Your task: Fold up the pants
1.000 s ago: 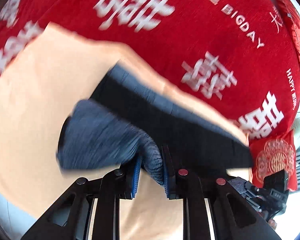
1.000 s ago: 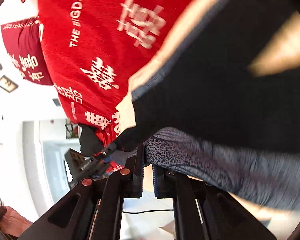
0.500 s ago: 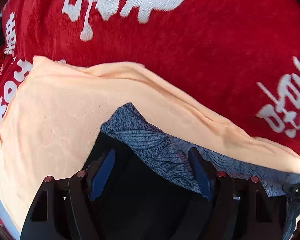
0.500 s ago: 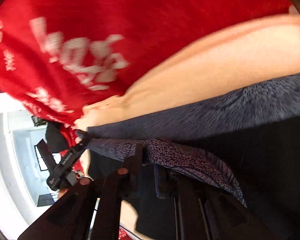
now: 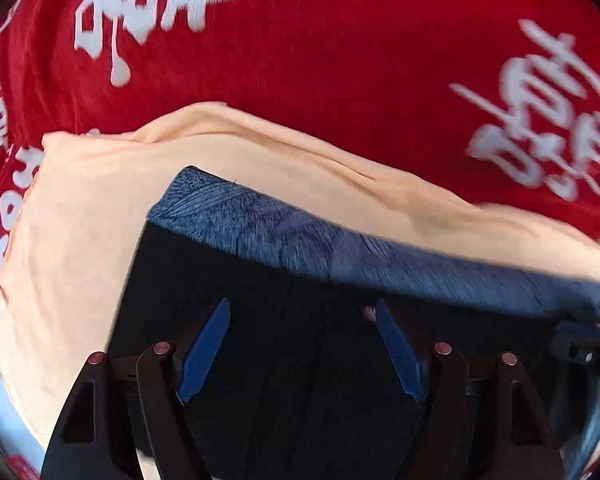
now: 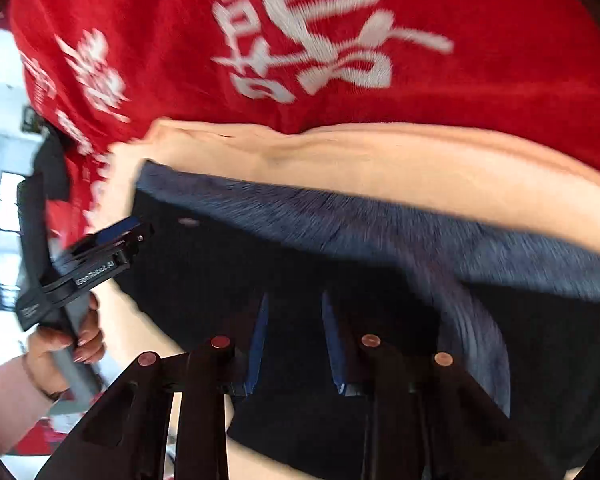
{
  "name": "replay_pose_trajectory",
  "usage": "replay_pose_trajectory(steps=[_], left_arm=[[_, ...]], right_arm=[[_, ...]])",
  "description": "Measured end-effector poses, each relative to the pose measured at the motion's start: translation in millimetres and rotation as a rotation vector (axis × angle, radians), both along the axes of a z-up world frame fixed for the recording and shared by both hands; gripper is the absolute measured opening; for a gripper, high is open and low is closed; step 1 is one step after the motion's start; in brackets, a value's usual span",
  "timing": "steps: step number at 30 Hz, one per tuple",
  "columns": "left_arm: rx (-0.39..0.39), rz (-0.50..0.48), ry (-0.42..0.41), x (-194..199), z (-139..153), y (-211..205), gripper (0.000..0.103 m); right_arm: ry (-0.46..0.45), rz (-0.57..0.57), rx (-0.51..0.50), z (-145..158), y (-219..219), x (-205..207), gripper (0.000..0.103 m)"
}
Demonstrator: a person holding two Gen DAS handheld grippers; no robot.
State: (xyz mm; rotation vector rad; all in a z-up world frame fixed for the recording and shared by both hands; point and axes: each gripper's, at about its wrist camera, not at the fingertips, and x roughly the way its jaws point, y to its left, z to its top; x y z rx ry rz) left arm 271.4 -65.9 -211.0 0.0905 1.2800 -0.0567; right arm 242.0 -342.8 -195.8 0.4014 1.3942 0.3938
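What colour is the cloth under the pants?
Pale peach cloth, clearest in the left wrist view.

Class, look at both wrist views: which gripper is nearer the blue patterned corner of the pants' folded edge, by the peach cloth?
Left. The left gripper hangs open just below that corner. The right gripper, jaws opening with nothing between them, is farther along the edge.

- I see a red blanket [image 5: 340, 60] with white characters filling the upper part of both wrist views.
- On it lies a peach cloth [image 6: 380, 160], creased along its far edge.
- At left, possibly a bright window [image 6: 8, 208]; too blurred to be certain.
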Motion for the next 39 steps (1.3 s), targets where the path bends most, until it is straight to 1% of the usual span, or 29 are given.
replay_pose_trajectory(steps=[1,2,3,4,5,7,8,9,10,11,12,14,17,20,24,29,30,32,33,34,35,37,39], left_arm=[[0.005,0.020,-0.020,7.2,-4.3,-0.2,0.076],[0.007,0.032,-0.020,13.3,-7.2,-0.5,0.077],[0.009,0.047,-0.011,20.8,-12.4,-0.3,0.076],[0.015,0.053,-0.011,25.5,-15.7,-1.3,0.078],[0.031,0.047,-0.017,27.6,-16.8,-4.7,0.081],[0.073,0.033,-0.014,27.7,-15.1,-11.5,0.081],[0.065,0.033,-0.012,25.2,-10.8,-11.5,0.081],[0.050,0.034,-0.005,22.7,-7.1,-10.6,0.081],[0.040,0.031,0.002,18.2,-1.2,-11.7,0.081],[0.037,0.017,0.008,11.7,5.5,-12.6,0.081],[0.037,0.000,0.009,6.2,11.1,-15.4,0.081],[0.038,-0.062,0.006,-13.7,25.0,-22.8,0.081],[0.021,-0.152,0.024,-45.7,36.7,-42.6,0.081],[0.001,-0.258,0.060,-83.8,41.0,-68.2,0.081],[-0.101,-0.406,0.125,-139.7,42.8,-111.2,0.081],[-0.204,-0.556,0.195,-194.2,40.4,-166.4,0.081],[-0.228,-0.582,0.209,-206.0,39.2,-177.4,0.081],[-0.262,-0.626,0.223,-221.3,36.8,-191.9,0.081],[-0.271,-0.645,0.234,-229.9,35.1,-200.7,0.081],[-0.272,-0.653,0.242,-239.2,38.9,-218.4,0.081],[-0.277,-0.660,0.256,-243.0,36.8,-224.1,0.081],[-0.276,-0.672,0.268,-248.7,29.7,-231.4,0.081],[-0.265,-0.674,0.277,-256.3,24.7,-240.0,0.081]], right_arm=[[-0.008,0.000,-0.025,-6.2,2.6,6.5,0.030],[-0.014,-0.007,-0.024,-12.6,-0.3,11.8,0.027],[-0.033,-0.029,-0.005,-15.4,-3.7,19.4,0.026],[-0.049,-0.044,-0.001,-16.1,-7.5,24.3,0.026],[-0.053,-0.057,-0.007,-17.6,-10.9,29.5,0.026],[-0.051,-0.126,0.002,-17.4,-22.2,39.3,0.029],[-0.049,-0.161,0.017,-14.9,-29.0,41.5,0.029],[-0.054,-0.200,0.034,-7.0,-33.7,42.8,0.032],[-0.062,-0.215,0.047,0.1,-37.0,40.5,0.035],[-0.072,-0.218,0.064,7.6,-42.6,32.9,0.043],[-0.084,-0.212,0.085,15.4,-49.4,22.6,0.048],[-0.091,-0.204,0.094,25.2,-60.7,-0.6,0.048],[-0.075,-0.221,0.082,35.9,-82.6,-50.7,0.048],[-0.045,-0.294,0.062,43.4,-110.3,-113.3,0.048],[-0.006,-0.447,0.045,48.4,-141.6,-203.0,0.048],[0.056,-0.657,0.028,41.0,-162.3,-324.3,0.049],[0.067,-0.683,0.027,38.7,-164.0,-339.2,0.049],[0.096,-0.746,0.018,33.2,-165.7,-381.2,0.049],[0.097,-0.781,0.014,30.6,-165.1,-401.1,0.049],[0.096,-0.810,0.011,27.6,-163.4,-417.2,0.049],[0.104,-0.838,0.003,22.6,-163.4,-434.0,0.049],[0.120,-0.872,-0.006,12.0,-162.7,-451.9,0.049],[0.136,-0.895,0.011,-2.3,-162.9,-464.0,0.049]])
